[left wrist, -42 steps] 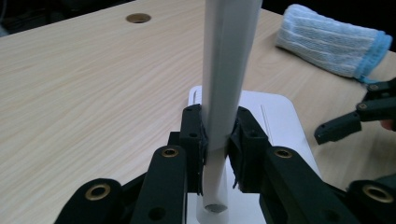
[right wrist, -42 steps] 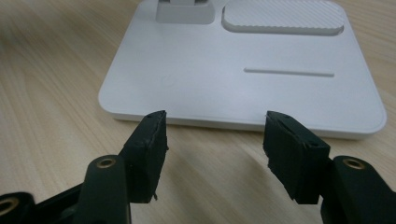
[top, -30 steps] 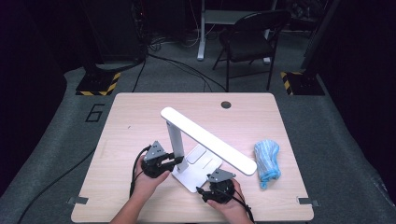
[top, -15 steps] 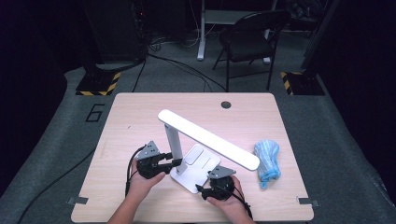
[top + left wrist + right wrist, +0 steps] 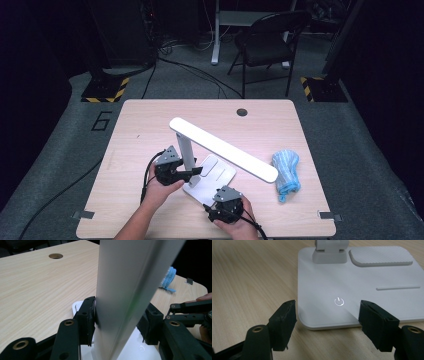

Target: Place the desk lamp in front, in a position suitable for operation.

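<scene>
Left claw [image 5: 194, 171] has just been opening, and the lamp's post [image 5: 125, 297] is kept between its jaws, touched on one side. Right claw [image 5: 328, 322] is held open at the lamp base [image 5: 362, 272], near the power button [image 5: 339, 301] on the surface [image 5: 140, 130].

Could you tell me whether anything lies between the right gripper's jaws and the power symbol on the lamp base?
Nothing visible does: the right gripper stands open at the near edge of the lamp base, with only bare white surface up to the lit power symbol.
</scene>
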A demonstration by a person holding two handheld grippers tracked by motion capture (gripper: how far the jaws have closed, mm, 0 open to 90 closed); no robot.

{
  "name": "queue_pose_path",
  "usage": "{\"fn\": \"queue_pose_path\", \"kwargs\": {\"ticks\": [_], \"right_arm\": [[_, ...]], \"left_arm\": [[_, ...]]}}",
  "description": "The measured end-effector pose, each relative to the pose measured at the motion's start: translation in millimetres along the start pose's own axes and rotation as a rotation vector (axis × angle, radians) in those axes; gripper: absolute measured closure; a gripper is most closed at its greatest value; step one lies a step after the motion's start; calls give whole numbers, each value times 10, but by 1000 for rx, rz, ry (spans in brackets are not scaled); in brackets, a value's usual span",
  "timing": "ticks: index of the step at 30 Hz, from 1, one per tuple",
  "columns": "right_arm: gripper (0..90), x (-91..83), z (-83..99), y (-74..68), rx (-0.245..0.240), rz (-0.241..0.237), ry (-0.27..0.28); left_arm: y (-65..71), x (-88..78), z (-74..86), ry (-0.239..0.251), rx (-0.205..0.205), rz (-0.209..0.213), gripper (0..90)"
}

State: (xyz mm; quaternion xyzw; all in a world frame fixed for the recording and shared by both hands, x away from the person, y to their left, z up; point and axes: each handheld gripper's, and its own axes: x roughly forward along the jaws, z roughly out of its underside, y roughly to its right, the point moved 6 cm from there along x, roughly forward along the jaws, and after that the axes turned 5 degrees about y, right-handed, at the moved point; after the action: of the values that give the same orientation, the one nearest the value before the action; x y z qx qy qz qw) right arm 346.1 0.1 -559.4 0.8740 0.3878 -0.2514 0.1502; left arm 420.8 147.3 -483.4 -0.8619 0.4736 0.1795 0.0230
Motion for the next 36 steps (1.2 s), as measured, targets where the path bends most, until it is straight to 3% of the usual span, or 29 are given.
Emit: {"fn": "queue_pose_path", "kwargs": {"ticks": [3,6,11,14,16,17,24,29,31,36], "right_arm": [[319,12,4,-27,-75,35,-4],[303,14,16,-10,-81,48,-24],[324,-18,28,147,-42,53,-32],[342,-30,31,233,24,60,-20],[360,-39,39,298,21,59,-21],[362,-42,56,334,62,54,-29],[396,-51,74,465,56,61,-34],[414,-58,74,446,72,47,-37],[420,-86,59,464,44,40,-28],[435,-176,57,533,75,58,-22]], "left_arm": [[2,-25,8,3,-1,13,530],[22,-56,20,-17,14,40,529],[92,-76,37,-16,28,71,512],[122,-93,45,-21,41,78,488],[137,-104,48,-27,39,86,482],[156,-101,53,-19,35,82,465],[188,-125,70,-20,29,91,459],[201,-119,76,-25,31,62,497],[205,-120,76,-24,40,54,501],[208,-115,73,-16,52,34,507]]}}
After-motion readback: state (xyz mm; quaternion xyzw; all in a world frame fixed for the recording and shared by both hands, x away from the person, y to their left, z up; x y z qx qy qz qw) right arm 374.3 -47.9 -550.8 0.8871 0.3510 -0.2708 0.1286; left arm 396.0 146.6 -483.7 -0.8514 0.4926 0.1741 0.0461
